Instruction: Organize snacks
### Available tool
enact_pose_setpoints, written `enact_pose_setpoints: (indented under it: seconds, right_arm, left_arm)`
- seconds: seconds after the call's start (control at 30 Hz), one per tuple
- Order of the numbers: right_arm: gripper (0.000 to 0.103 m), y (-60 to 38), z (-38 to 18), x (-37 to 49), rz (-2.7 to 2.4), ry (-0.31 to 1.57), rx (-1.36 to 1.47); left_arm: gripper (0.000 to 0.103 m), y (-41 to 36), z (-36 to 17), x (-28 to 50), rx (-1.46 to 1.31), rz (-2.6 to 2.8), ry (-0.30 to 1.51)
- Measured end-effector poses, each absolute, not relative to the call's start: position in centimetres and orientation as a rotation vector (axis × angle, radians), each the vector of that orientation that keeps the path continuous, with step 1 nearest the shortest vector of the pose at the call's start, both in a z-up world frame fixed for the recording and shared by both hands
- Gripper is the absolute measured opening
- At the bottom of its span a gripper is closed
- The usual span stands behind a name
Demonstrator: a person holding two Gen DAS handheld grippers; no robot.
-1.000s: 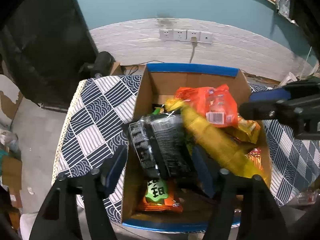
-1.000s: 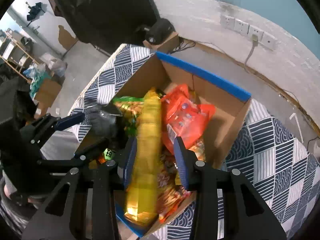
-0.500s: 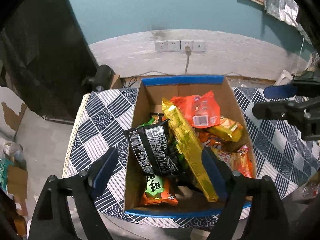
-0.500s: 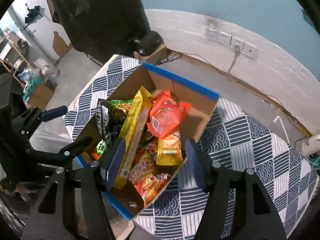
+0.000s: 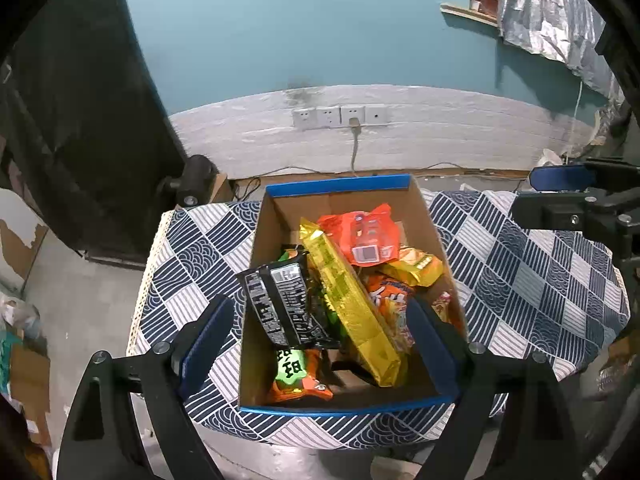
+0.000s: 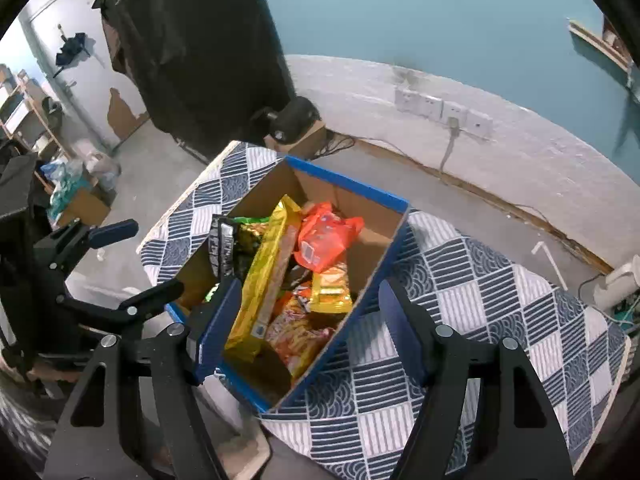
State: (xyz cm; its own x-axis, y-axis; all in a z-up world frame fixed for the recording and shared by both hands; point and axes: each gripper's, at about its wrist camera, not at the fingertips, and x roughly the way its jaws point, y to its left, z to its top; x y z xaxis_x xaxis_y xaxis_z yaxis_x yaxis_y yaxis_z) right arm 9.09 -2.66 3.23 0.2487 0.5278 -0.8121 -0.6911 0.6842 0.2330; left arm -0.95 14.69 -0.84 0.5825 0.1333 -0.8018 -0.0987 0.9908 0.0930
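Note:
A cardboard box (image 5: 424,204) with blue rims sits on the checked table and holds several snack bags. In it lie a long yellow pack (image 5: 348,304), a black bag (image 5: 284,304), an orange-red bag (image 5: 366,236) and an orange bag with a green label (image 5: 298,376). The box (image 6: 384,236) and the yellow pack (image 6: 264,276) also show in the right wrist view. My left gripper (image 5: 318,340) is open and empty, raised above the box's near end. My right gripper (image 6: 310,320) is open and empty, raised above the box.
The table carries a navy and white checked cloth (image 5: 532,280). A black curtain (image 5: 80,120) hangs at the left. Wall sockets with a cable (image 5: 340,116) are behind the table. A small black device (image 5: 196,180) stands on a carton by the table's far left corner.
Both grippers opened, let go of the black bag and the yellow pack in the box, and rose up and back. The snacks now lie loose in the box.

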Motion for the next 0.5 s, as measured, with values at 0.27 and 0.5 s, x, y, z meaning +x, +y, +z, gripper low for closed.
enact_pose_setpoints:
  seconds: [0.27,0.5]
  right_arm:
    - [0.072,-4.8,3.4,7.9,0.799,0.976,-0.196]
    - [0.072,-6.2,2.4,7.0,0.774,0.952,-0.242]
  left_arm:
    - [0.09,14.3,-0.4,-1.9,-0.002,0.118,0.925]
    - [0.09,13.9,-0.1,-2.2,-0.003,0.112,0.906]
